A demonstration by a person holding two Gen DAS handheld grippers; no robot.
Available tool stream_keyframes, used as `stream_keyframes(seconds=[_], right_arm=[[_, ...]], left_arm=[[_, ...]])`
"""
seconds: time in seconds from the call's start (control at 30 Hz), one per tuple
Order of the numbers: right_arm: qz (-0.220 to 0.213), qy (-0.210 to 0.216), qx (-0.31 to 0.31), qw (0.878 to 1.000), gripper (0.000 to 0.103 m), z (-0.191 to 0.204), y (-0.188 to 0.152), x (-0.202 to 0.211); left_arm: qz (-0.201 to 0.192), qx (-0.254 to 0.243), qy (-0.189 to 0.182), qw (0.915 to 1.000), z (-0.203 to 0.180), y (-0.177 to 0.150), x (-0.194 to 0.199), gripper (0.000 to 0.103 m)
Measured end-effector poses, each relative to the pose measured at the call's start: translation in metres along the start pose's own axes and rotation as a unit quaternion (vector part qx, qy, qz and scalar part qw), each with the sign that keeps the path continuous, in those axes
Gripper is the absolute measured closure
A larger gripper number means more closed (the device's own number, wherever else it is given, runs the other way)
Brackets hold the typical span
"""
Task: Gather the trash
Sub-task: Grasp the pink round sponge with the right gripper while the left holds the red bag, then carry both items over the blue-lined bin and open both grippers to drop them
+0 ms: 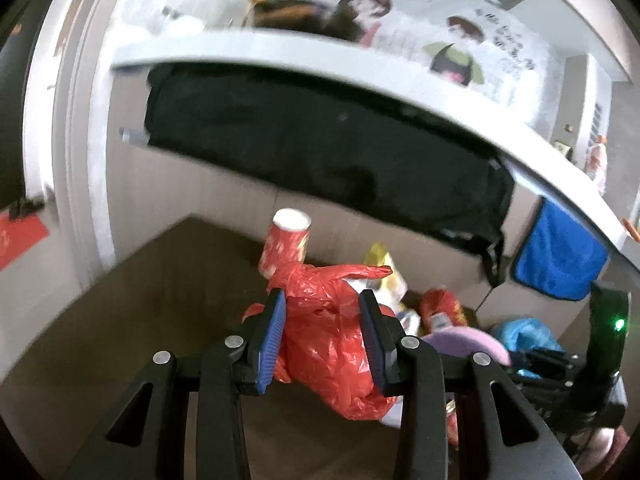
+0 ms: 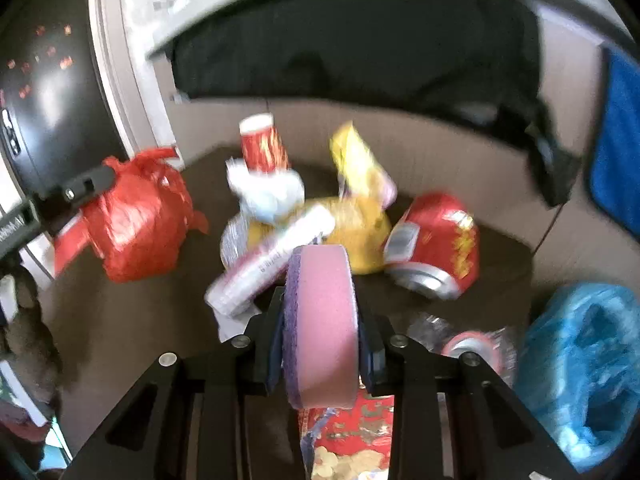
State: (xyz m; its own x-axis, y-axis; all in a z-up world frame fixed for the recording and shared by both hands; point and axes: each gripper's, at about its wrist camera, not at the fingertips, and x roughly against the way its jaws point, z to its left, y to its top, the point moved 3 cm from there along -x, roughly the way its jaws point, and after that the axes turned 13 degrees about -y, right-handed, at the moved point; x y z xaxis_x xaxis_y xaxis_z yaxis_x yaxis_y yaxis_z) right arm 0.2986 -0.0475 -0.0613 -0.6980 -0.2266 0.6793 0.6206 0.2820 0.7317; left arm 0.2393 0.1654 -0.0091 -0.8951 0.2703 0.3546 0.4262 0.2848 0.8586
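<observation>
Red bag [image 1: 320, 344] pinched in left jaws, pink sponge [image 2: 326, 320] (seemingly squeezed) in right

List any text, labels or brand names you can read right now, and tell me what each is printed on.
None can be read for certain.
Wall poster: dark characters beside the cartoon figures, too blurred.
Red can: yellow lettering and a grey label, blurred.
White wrapper: a dark printed line, too smeared.
Red paper cup: only a yellow pattern.
Left gripper: white marking on its body, cut off at the frame's edge.
</observation>
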Motion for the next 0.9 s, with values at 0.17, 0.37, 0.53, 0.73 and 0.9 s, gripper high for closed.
stream_keyframes(seconds=[0.17,0.37,0.53,0.73,0.9], right_arm=[[-0.060,-0.013,-0.031,0.998,0.075,-0.033,0.015,0.046],[-0.102,-0.053,-0.066,0.991,0.075,-0.086,0.009,0.095],[-0.124,-0.106,-0.102,0.981,0.075,-0.146,-0.014,0.133],[-0.127,-0.157,-0.148,0.968,0.075,-0.214,-0.042,0.150],[-0.121,-0.180,-0.170,0.961,0.075,-0.251,-0.053,0.138]], left_arm=[[-0.025,-0.042,-0.015,0.9987,-0.044,0.015,0.010,0.065],[-0.034,-0.084,-0.062,0.9940,-0.115,0.018,0.005,0.065],[-0.023,-0.102,-0.126,0.9865,-0.178,0.007,-0.023,0.065],[0.029,-0.116,-0.171,0.9779,-0.238,-0.020,-0.076,0.065],[0.059,-0.126,-0.200,0.9699,-0.278,-0.031,-0.115,0.065]])
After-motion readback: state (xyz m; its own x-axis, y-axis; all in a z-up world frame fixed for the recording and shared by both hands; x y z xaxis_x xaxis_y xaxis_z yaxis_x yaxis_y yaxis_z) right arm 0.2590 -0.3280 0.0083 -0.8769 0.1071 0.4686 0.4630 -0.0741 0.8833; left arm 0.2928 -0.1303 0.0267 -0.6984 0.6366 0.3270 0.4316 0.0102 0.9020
